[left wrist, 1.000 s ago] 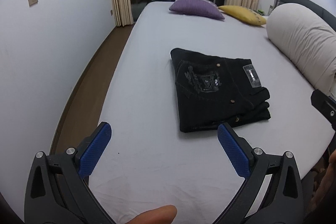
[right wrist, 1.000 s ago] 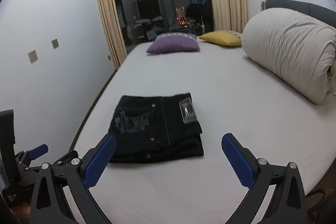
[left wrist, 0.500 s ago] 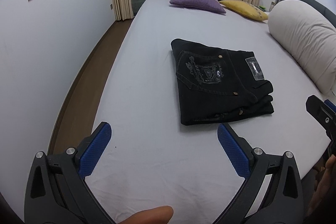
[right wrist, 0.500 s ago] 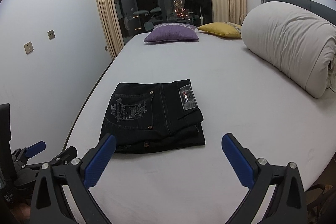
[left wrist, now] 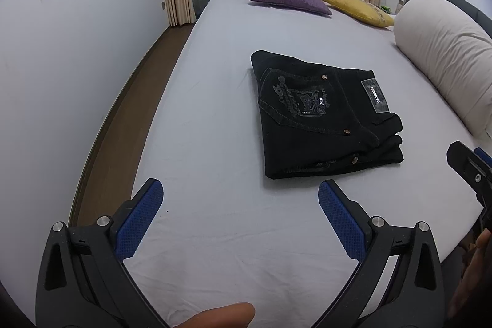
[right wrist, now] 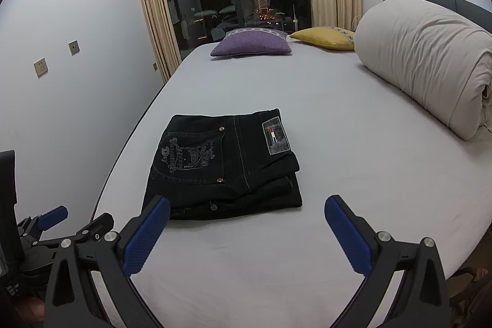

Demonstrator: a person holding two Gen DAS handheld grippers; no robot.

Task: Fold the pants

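Black pants (left wrist: pixel 323 116) lie folded into a compact rectangle on the grey bed sheet, back pocket with embroidery and a label facing up. They also show in the right wrist view (right wrist: pixel 224 165). My left gripper (left wrist: pixel 240 205) is open and empty, hovering above the sheet short of the pants' near edge. My right gripper (right wrist: pixel 246 217) is open and empty, just in front of the pants' near edge. The right gripper's tip shows at the right edge of the left wrist view (left wrist: pixel 470 171); the left gripper shows at the lower left of the right wrist view (right wrist: pixel 58 223).
A rolled white duvet (right wrist: pixel 424 63) lies along the right side of the bed. A purple pillow (right wrist: pixel 252 45) and a yellow pillow (right wrist: pixel 326 37) sit at the far end. A white wall (left wrist: pixel 61 82) and a strip of wood floor (left wrist: pixel 123 112) run along the left.
Both grippers have pulled back and risen slightly from the pants, staying open. The pants have not moved.
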